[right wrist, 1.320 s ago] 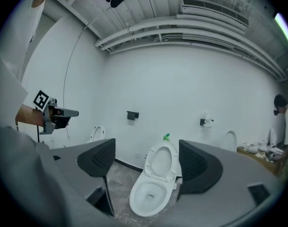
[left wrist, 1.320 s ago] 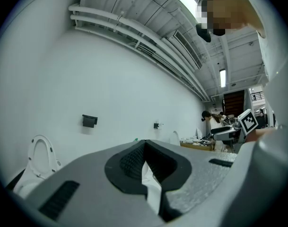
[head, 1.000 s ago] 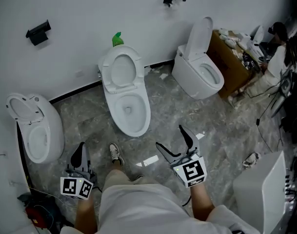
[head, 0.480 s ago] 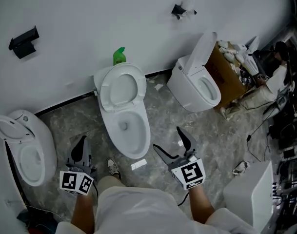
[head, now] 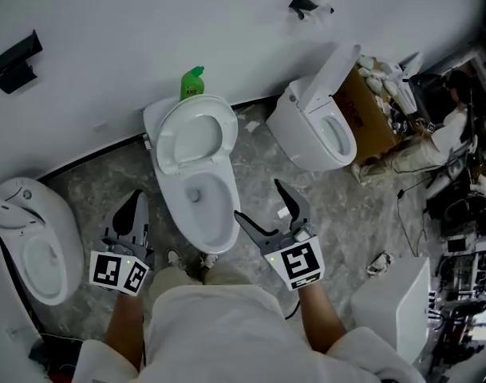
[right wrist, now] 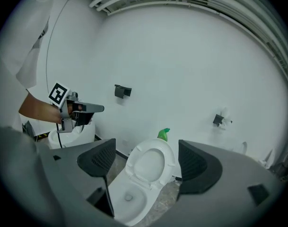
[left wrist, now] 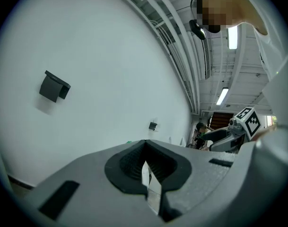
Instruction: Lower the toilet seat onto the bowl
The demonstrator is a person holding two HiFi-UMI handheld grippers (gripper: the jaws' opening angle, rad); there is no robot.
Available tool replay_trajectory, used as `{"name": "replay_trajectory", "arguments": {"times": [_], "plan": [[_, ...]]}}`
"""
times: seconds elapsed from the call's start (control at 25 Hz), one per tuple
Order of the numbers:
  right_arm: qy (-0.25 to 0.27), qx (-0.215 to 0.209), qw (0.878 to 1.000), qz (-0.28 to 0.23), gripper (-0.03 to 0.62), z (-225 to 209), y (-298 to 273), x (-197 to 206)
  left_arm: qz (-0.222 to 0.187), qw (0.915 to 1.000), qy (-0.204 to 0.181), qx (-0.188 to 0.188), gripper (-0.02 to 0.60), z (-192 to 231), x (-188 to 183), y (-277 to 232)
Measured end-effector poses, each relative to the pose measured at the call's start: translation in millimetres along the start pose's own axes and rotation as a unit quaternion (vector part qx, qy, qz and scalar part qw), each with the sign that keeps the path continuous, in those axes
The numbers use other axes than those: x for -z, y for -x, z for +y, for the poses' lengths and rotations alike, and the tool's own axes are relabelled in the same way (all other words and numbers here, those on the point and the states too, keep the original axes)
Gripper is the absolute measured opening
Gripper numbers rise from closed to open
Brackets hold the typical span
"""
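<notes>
Right gripper (head: 257,200): jaws wide apart and holding nothing; it hangs in front of the middle toilet, short of the seat and touching nothing.
Left gripper (head: 133,214): jaws pressed together with nothing between them, held low to the left of the bowl, between it and the left toilet (head: 35,238).
Seat (head: 228,134): upright against the back of the middle toilet, framed between the right gripper's jaws in the right gripper view, well clear of the rim.
Bowl (head: 169,206): open below the seat, with nothing lying on the rim.
Step in hand: the approach, as I judge it; the seat is not yet touched.
How to do it well: probably carry the open right gripper up to the seat's top edge, take that edge between the jaws or hook one over it, and tip it forward about the hinge. Support it all the way down so it does not slam.
Mind: the green bottle (head: 191,82) stands just behind the toilet against the wall (head: 147,22); reach the seat from the front so the bottle is not knocked.
</notes>
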State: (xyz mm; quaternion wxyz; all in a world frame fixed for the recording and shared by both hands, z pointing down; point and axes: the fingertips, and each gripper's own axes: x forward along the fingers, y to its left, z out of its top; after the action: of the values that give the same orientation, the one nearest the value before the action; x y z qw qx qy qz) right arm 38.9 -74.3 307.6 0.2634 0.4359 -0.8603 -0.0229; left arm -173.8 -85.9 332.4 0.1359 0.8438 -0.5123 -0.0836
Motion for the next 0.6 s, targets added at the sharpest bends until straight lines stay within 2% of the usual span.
{"name": "replay_trajectory", "arguments": {"times": [0.16, 0.4, 0.6], "plan": [[0.024, -0.011, 1.000, -0.002, 0.380, -19, -30, 2, -0.001, 0.9999, 0.000, -0.013, -0.005, -2, -5, -5], [0.072, -0.040, 0.997, 0.006, 0.380, -52, -92, 6, 0.024, 0.9991, -0.028, -0.021, -0.005, 0, -7, -18], [0.119, -0.071, 0.990, 0.023, 0.380, -68, -144, 17, 0.037, 0.9979, -0.027, -0.045, -0.005, 7, 6, -32]]}}
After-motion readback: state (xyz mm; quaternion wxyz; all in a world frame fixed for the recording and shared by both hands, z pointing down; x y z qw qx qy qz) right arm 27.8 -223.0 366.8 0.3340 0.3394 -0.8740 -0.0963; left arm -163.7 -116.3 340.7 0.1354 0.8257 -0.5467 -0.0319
